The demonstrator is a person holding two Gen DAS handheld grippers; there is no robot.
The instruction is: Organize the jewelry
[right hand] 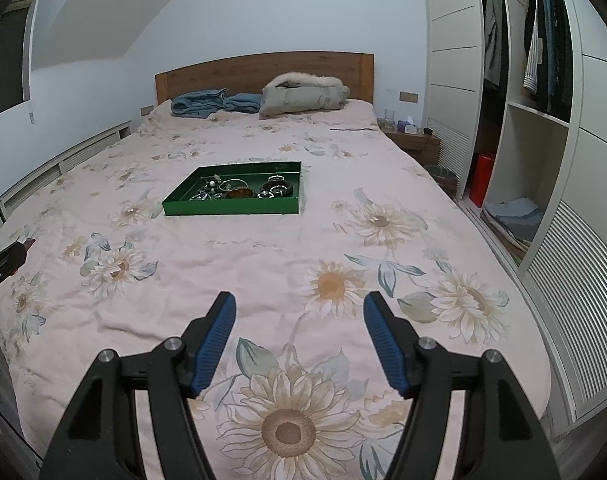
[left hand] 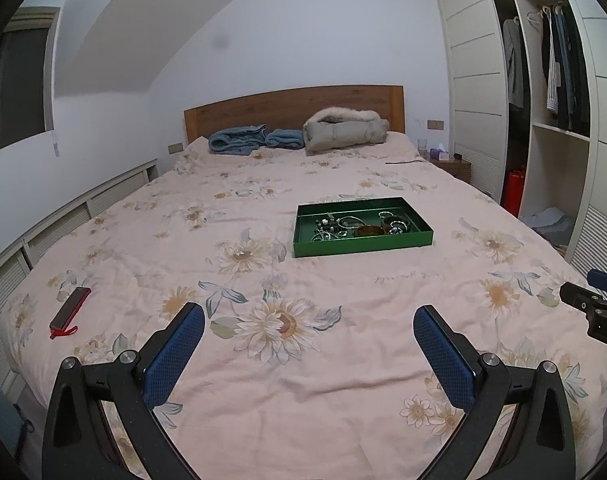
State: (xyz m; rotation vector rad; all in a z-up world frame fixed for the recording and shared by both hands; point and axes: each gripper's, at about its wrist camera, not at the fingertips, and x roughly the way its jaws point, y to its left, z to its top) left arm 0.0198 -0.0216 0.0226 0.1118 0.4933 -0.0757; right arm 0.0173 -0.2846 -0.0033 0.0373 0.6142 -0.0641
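Observation:
A green tray point(left hand: 363, 245) lies in the middle of the bed with a heap of jewelry point(left hand: 357, 226) in it: silver bangles, rings and dark bracelets. It also shows in the right wrist view point(right hand: 231, 207), with the jewelry point(right hand: 243, 190) inside. My left gripper point(left hand: 309, 316) is open and empty, well short of the tray, over the foot of the bed. My right gripper point(right hand: 299, 306) is open and empty, also far in front of the tray. The right gripper's body shows at the right edge of the left wrist view point(left hand: 595, 308).
The bed has a pink sunflower cover point(left hand: 263, 280). A red and black flat object with a strap point(left hand: 69, 312) lies at the bed's left. Blue towels point(left hand: 243, 140) and a grey coat point(left hand: 343, 130) lie by the headboard. An open wardrobe point(right hand: 535, 140) stands on the right.

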